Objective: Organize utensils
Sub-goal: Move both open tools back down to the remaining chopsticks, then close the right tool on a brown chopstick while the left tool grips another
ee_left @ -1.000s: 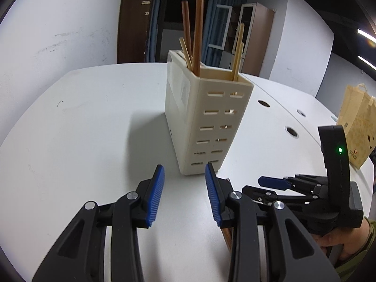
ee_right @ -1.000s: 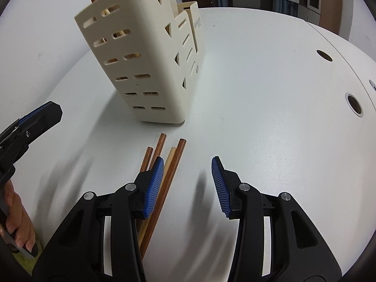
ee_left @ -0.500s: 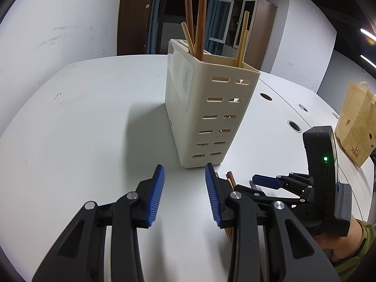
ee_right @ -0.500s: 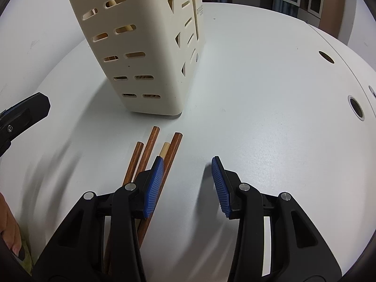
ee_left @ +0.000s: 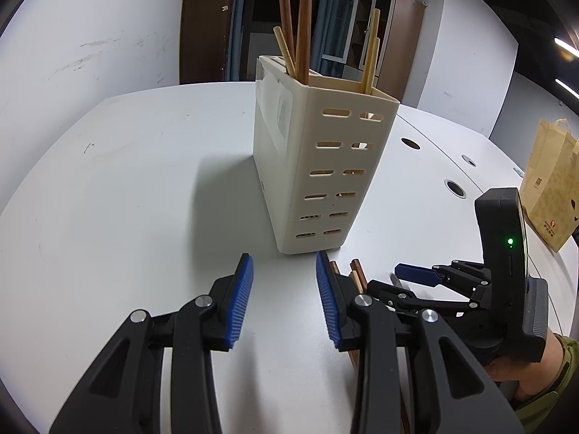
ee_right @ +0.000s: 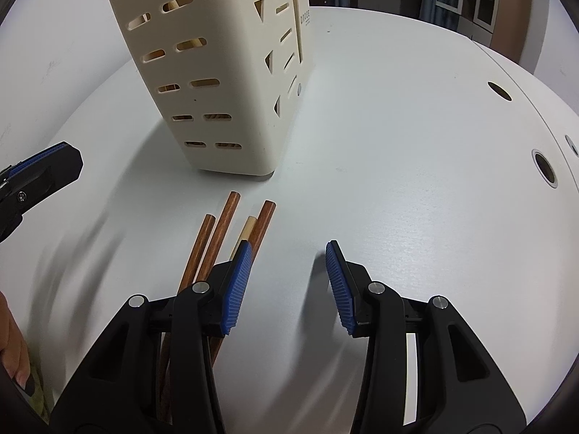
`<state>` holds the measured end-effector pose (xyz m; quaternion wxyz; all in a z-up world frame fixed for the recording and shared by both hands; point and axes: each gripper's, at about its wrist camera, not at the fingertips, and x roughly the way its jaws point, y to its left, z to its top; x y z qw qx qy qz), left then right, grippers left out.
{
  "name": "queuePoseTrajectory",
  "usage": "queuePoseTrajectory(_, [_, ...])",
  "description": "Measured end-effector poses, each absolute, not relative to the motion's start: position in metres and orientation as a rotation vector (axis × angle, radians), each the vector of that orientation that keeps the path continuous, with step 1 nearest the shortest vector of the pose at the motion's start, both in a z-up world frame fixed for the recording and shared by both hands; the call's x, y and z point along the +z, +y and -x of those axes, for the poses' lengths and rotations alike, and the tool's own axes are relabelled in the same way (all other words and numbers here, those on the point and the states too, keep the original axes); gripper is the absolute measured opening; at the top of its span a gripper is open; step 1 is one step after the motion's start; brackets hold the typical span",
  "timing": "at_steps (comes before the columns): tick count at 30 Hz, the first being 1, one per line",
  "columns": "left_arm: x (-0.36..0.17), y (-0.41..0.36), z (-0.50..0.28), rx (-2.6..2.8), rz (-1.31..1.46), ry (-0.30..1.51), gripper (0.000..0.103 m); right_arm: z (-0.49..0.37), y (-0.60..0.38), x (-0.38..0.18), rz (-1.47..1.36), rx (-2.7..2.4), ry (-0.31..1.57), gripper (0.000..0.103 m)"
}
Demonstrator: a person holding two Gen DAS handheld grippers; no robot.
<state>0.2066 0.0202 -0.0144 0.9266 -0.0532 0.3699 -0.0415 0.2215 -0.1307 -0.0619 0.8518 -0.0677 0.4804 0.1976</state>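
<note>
A cream slotted utensil holder (ee_left: 318,166) stands upright on the white table (ee_left: 126,181), with several brown and pale chopsticks (ee_left: 302,25) sticking out of its top. It also shows in the right wrist view (ee_right: 217,72). Several loose chopsticks (ee_right: 220,238), brown and one pale, lie on the table just before the holder, partly under my right gripper's left finger. My right gripper (ee_right: 287,253) is open and empty, low over the table. My left gripper (ee_left: 284,264) is open and empty, just before the holder's base. The right gripper shows in the left wrist view (ee_left: 416,278).
A brown paper bag (ee_left: 550,188) stands at the table's right. Round cable holes (ee_right: 544,170) dot the table's right side. A white wall (ee_left: 90,36) and dark cabinets (ee_left: 391,36) stand behind the table.
Both grippers have moved closer to the holder, and more of the loose chopsticks shows ahead of the right gripper. Both stay open.
</note>
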Motion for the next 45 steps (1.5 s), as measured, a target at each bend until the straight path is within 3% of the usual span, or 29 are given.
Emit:
queuePoseTrajectory(38, [-0.017, 0.015, -0.205, -0.087, 0.102, 0.766, 0.035, -0.203, -0.111, -0.059, 0.180, 0.427, 0.989, 0.041])
queuePoseTrajectory(45, [-0.029, 0.010, -0.210, -0.086, 0.077, 0.819, 0.035, -0.202, -0.118, -0.057, 0.195, 0.420, 0.988, 0.017])
